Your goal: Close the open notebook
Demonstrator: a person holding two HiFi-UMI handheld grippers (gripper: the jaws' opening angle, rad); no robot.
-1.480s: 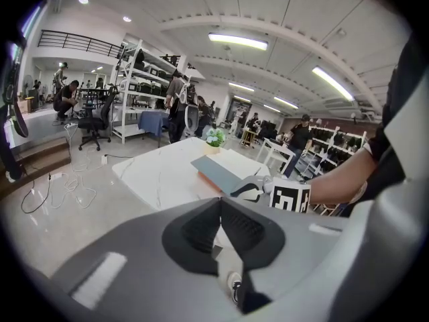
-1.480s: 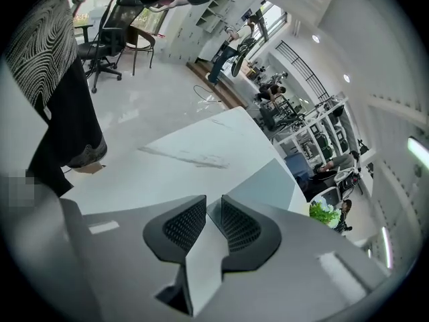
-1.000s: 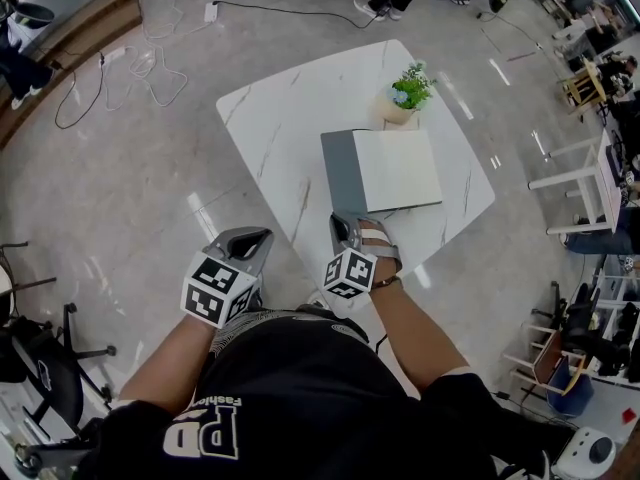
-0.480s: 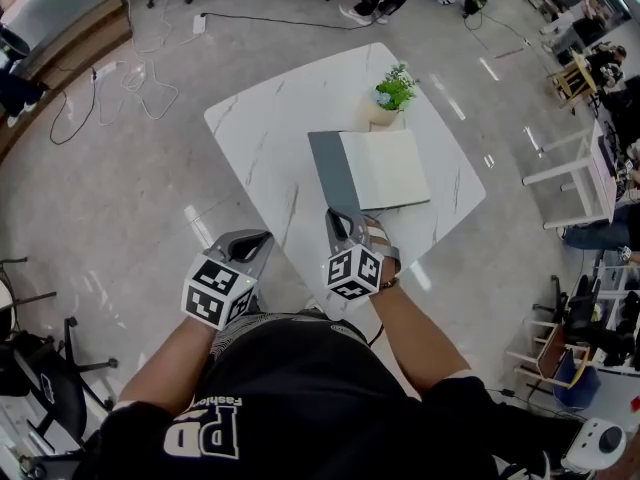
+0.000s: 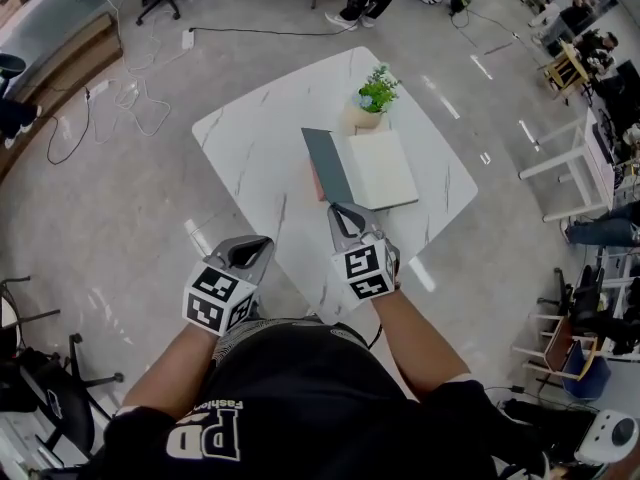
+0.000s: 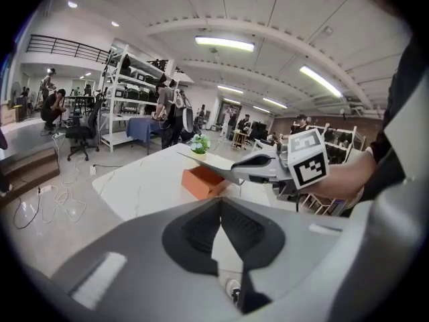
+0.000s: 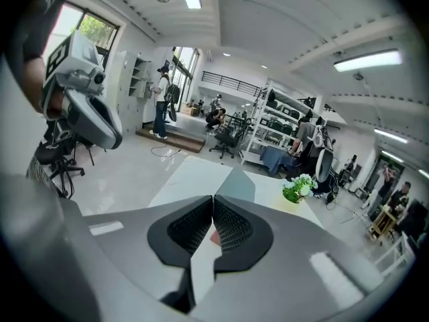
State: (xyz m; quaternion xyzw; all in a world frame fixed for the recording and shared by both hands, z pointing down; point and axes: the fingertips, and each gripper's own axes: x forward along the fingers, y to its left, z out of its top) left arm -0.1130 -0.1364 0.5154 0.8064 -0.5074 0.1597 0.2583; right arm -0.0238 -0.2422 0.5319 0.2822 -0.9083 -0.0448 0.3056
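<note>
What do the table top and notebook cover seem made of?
The table: white, thin grey veins, slight sheen; marble or marble-look laminate, can't tell which. The notebook cover: flat matte grey, probably card or faux leather.

Head view looks steeply down from high above the table (image 5: 250, 138); both gripper views sit low, level along their jaws, all sharing table, notebook (image 5: 380, 168) and plant (image 5: 376, 90).

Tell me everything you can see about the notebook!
The notebook lies open on the white marbled table, beside a small potted plant. Its cream page lies flat; its grey left cover is tipped up, showing orange beneath. The right gripper, jaws shut, meets that cover's near edge.
</note>
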